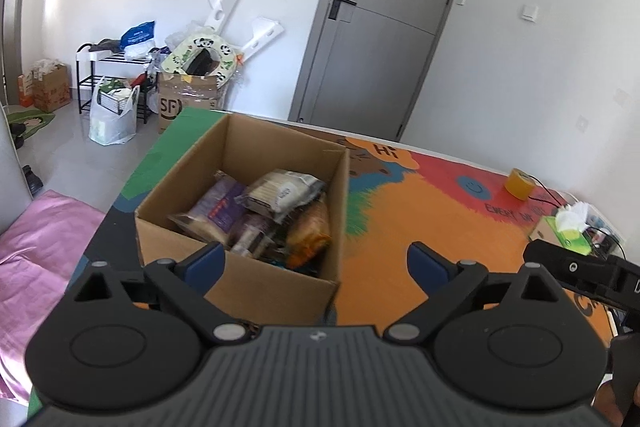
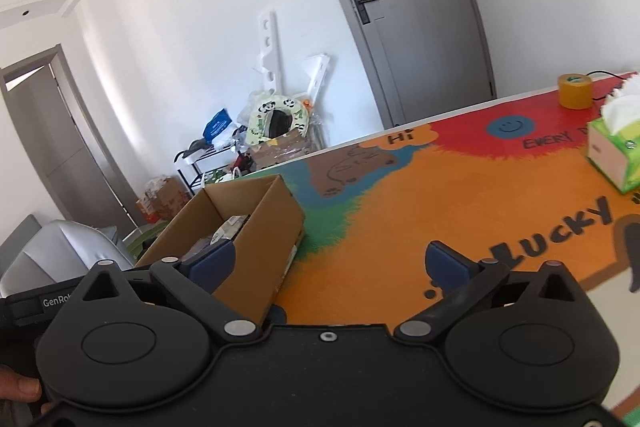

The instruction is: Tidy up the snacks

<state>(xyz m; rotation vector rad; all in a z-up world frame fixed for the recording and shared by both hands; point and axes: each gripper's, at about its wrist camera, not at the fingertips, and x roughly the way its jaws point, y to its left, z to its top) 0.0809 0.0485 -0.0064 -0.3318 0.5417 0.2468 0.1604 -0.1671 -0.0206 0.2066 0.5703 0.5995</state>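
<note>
Snacks (image 1: pixel 260 215) lie heaped in the open cardboard box (image 1: pixel 192 163) at the near left edge of the colourful table mat (image 1: pixel 432 227), gathered into one container, probably so the packets stay together. Both tools hang empty: the left gripper (image 1: pixel 316 263) stands spread wide just before the box's near wall, and the right gripper (image 2: pixel 332 263) is equally spread beside the box (nothing between either pair of jaws). Tissue box (image 2: pixel 616 155) and tape roll (image 2: pixel 575 91) sit far right, well apart.
</note>
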